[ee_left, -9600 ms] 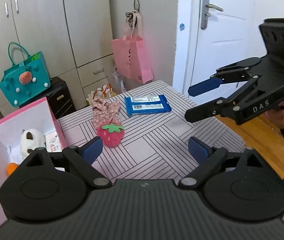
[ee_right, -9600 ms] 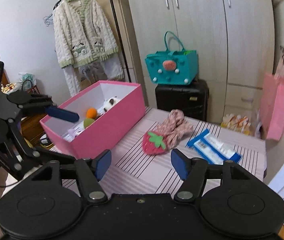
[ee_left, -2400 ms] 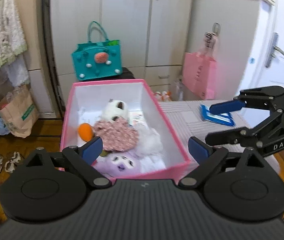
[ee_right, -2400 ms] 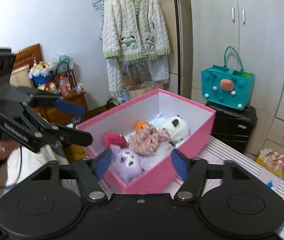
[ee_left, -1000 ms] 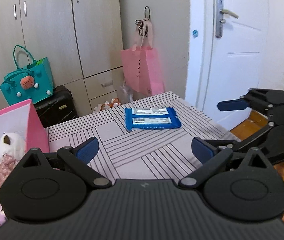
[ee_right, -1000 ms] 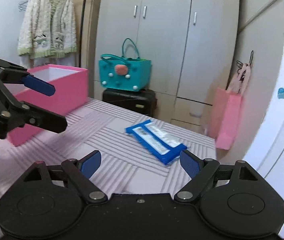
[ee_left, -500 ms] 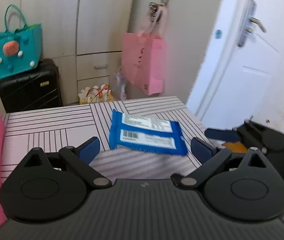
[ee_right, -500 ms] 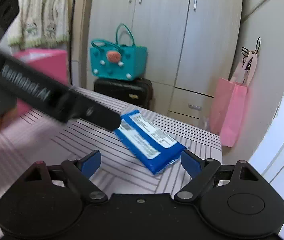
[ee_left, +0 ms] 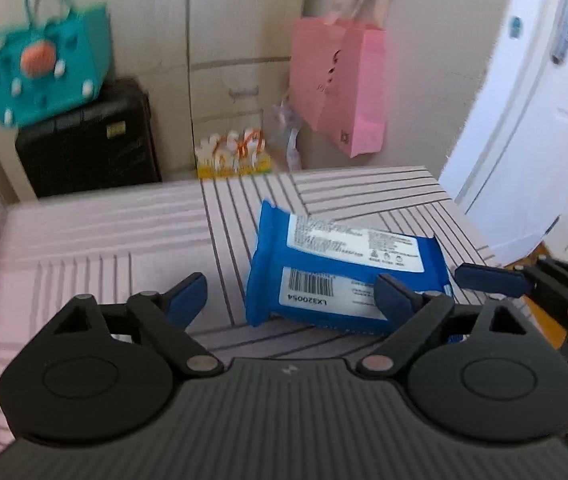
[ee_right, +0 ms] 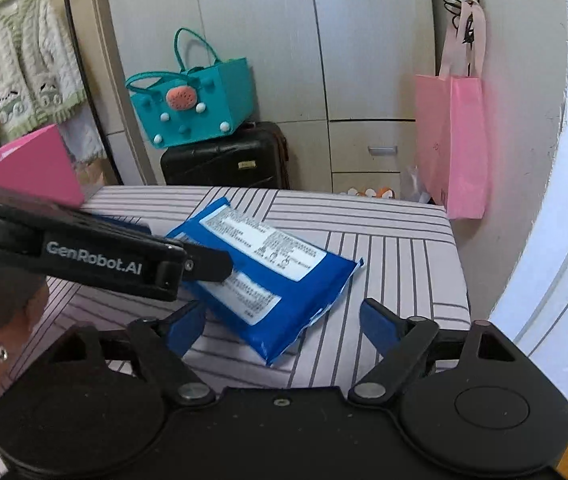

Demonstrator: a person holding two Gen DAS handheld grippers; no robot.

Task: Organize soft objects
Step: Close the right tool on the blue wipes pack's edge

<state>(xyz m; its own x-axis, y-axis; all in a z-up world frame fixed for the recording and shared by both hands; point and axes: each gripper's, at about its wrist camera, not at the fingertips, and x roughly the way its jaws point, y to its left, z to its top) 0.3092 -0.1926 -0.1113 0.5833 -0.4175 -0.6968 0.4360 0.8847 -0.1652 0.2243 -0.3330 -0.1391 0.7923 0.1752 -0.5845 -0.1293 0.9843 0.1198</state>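
Pale wardrobe doors, a white door and a hanging pink bag (ee_right: 454,136) back a striped worktop (ee_right: 400,248), where a blue wipes pack (ee_right: 272,276) lies flat near the far right corner, the only loose item left out. Both tools close on it: the left tongs (ee_left: 290,292) spread wide on either side of its near end, the right tongs (ee_right: 282,326) spread just short of it. Next comes a squeeze and a carry to the pink box (ee_right: 32,168). Legible: "GenRobot.AI" on the left tool, "LX320054" under the barcode.
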